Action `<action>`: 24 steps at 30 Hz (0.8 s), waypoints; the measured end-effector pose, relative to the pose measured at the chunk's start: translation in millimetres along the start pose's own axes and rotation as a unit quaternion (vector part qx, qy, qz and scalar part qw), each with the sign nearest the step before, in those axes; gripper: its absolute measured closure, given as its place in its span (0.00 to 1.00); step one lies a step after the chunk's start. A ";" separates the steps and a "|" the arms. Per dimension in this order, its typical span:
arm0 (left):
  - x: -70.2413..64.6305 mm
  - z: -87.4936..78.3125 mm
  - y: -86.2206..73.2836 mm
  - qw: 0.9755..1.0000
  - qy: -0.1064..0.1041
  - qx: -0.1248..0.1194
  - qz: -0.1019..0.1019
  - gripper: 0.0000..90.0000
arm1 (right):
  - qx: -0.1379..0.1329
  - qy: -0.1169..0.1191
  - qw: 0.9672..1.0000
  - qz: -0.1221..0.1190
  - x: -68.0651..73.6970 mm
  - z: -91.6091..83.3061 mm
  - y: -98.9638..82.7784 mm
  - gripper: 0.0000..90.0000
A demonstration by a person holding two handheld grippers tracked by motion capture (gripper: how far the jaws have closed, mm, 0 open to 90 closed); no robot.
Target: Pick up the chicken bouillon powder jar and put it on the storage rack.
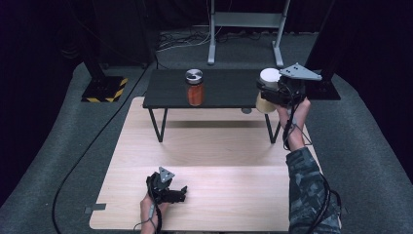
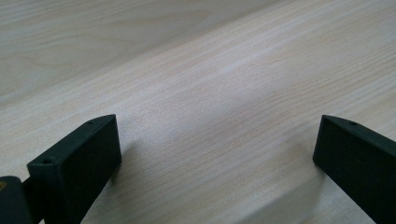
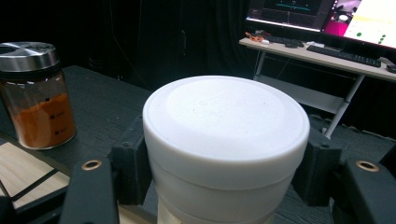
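A jar with a white lid (image 1: 268, 78) and pale contents hangs at the right end of the small black table (image 1: 224, 95), with my right gripper (image 1: 269, 92) shut on it below the lid. In the right gripper view the white lid (image 3: 226, 122) sits between the two jaws, and the right gripper (image 3: 226, 182) clamps the jar from both sides. A glass jar of orange powder (image 1: 195, 87) with a metal lid stands upright mid-table, to the left in the right gripper view (image 3: 36, 95). My left gripper (image 1: 179, 193) rests on the wooden board, jaws open (image 2: 217, 154) with bare wood between them.
The light wooden board (image 1: 209, 161) lies under the black table's thin legs. Grey carpet surrounds it. A metal stand (image 1: 243, 29) is behind the table, a black-and-yellow base (image 1: 104, 88) at the left. A desk with keyboard and monitors (image 3: 322, 42) stands in the background.
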State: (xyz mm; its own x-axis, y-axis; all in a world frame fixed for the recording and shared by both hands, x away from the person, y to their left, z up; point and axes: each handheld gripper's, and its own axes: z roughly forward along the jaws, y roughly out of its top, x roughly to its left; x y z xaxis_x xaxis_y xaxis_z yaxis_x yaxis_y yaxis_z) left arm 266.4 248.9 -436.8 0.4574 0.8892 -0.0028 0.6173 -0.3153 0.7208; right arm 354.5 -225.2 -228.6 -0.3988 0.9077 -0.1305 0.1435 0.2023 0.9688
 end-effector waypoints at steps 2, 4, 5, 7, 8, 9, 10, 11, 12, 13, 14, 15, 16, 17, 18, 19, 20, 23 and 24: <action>0.0 0.0 0.0 1.000 0.000 0.000 0.000 0.01 | 0.002 0.000 1.000 -0.001 0.8 2.9 2.5 0.37; 0.0 0.0 0.0 1.000 0.000 0.000 0.000 0.01 | 0.004 0.000 1.000 -0.002 0.9 5.7 4.5 0.37; 0.0 0.0 0.0 1.000 0.000 0.000 0.000 0.01 | 0.004 0.000 1.000 -0.001 1.1 7.1 5.3 0.37; 0.0 0.0 0.0 1.000 0.000 0.000 0.000 0.01 | 0.005 0.000 1.000 0.000 1.3 9.5 6.6 0.37; 0.0 0.0 0.1 1.000 0.000 0.000 0.000 0.01 | 0.006 0.000 1.000 0.000 1.4 11.2 7.7 0.37; 0.0 0.0 0.0 1.000 0.000 0.000 0.000 0.01 | 0.007 0.000 1.000 0.000 1.6 12.5 8.6 0.37; 0.0 0.0 0.1 1.000 0.000 0.000 0.000 0.01 | 0.008 0.000 1.000 -0.001 1.8 13.9 9.6 0.37; 0.0 0.0 0.0 1.000 0.000 0.000 0.000 0.01 | 0.009 0.000 1.000 0.000 1.9 15.1 10.9 0.37; 0.0 -0.1 0.0 1.000 0.000 0.000 0.000 0.01 | 0.008 0.000 1.000 0.001 1.7 16.4 11.3 0.37; 0.0 -0.1 0.0 1.000 0.000 0.000 0.000 0.01 | 0.009 0.000 1.000 0.001 1.6 17.5 12.5 0.37; 0.1 -0.1 0.0 1.000 0.000 0.000 0.000 0.01 | 0.010 -0.001 1.000 0.001 1.7 19.3 14.0 0.37; -0.2 0.1 -0.4 1.000 -0.001 -0.001 -0.001 0.01 | 0.009 -0.001 1.000 0.001 1.9 20.7 14.8 0.37; -0.2 0.1 -0.4 1.000 0.000 -0.001 -0.001 0.01 | 0.010 -0.003 1.000 0.001 2.5 22.0 15.9 0.37; 0.1 -0.1 0.0 1.000 -0.001 0.000 0.001 0.01 | 0.010 -0.004 1.000 0.001 2.7 23.4 16.6 0.37; -0.2 0.1 -0.4 1.000 0.000 -0.001 -0.001 0.01 | 0.009 -0.004 1.000 0.003 2.5 24.6 17.1 0.37; -0.2 0.1 -0.4 1.000 0.000 -0.001 -0.001 0.01 | 0.010 -0.004 1.000 0.005 2.4 26.0 17.9 0.37; -0.1 0.1 -0.4 1.000 0.000 -0.001 -0.001 0.01 | 0.012 -0.003 1.000 0.006 2.2 27.5 18.8 0.37; -0.2 0.1 -0.4 1.000 0.000 -0.001 -0.001 0.01 | 0.015 -0.004 1.000 0.007 2.3 32.1 20.5 0.37; -0.2 0.1 -0.5 1.000 -0.001 -0.002 -0.001 0.01 | 0.016 -0.004 1.000 0.008 2.0 33.5 21.0 0.37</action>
State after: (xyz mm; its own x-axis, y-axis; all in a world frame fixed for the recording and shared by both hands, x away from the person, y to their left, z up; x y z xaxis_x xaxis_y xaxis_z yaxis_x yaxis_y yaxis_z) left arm 266.1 248.8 -437.2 0.4569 0.8895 -0.0049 0.6162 -0.3125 0.7229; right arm 387.1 -206.8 -215.6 -0.3896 0.9137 -0.1159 0.1782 0.1982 0.9638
